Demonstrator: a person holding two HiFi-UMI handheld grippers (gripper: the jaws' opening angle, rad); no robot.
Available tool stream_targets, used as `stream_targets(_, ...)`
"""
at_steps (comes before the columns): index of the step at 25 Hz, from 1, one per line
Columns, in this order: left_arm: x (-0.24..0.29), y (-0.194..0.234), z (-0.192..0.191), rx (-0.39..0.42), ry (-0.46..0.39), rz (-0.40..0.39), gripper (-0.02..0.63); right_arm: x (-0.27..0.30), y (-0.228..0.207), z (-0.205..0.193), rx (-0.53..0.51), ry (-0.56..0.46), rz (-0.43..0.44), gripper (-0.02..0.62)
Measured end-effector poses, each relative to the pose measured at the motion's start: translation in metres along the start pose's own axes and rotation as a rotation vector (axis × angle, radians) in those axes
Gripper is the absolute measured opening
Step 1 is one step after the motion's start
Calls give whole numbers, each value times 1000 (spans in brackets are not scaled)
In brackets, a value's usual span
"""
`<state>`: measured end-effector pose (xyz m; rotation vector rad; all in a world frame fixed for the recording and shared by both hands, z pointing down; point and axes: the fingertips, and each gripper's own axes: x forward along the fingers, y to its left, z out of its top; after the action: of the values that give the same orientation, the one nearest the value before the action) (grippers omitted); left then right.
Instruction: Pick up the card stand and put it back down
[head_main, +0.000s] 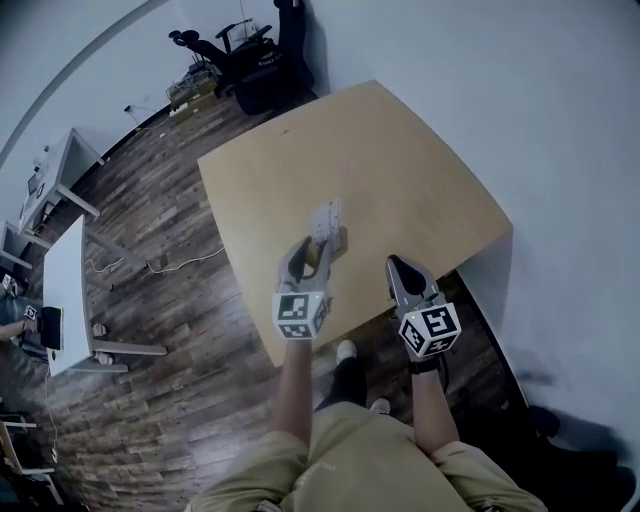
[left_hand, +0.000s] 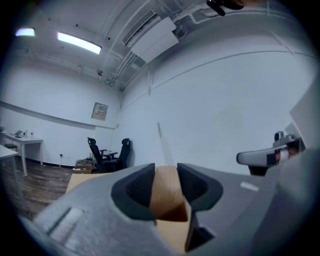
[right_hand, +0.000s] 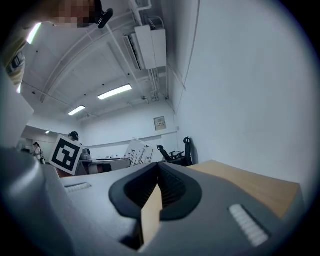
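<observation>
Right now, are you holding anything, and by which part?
Nothing. The left gripper is open, with the stand just ahead of it; the right gripper is shut and empty.

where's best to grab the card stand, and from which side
On the card stand, probably the thin panel, pinched across its flat faces. Come at its near edge with the left gripper: from there the panel shows edge-on, in line with the jaw gap.

The table (head_main: 400, 160) is showing pale tan wood, the floor (head_main: 200, 400) dark brown planks, and the marker cubes (head_main: 300, 315) black-and-white squares.
</observation>
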<state>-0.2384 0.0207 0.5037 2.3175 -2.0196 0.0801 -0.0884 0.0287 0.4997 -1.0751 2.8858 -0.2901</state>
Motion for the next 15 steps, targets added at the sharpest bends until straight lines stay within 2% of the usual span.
stream_targets(3,-36,-12,24,-4,-61,50,140,-21,19,21,-34,-37,7,5)
stream_targets(7,-66,-27,36,-5,-93,88,138,-40,32,25,-44,-54,21,5)
stream_targets(11,-97,-45,49,9,-121,95,137,-59,48,33,-51,-77,41,5)
stream_targets(15,-106,-56,54,-1,-129,64,138,-66,55,45,-70,-102,50,5)
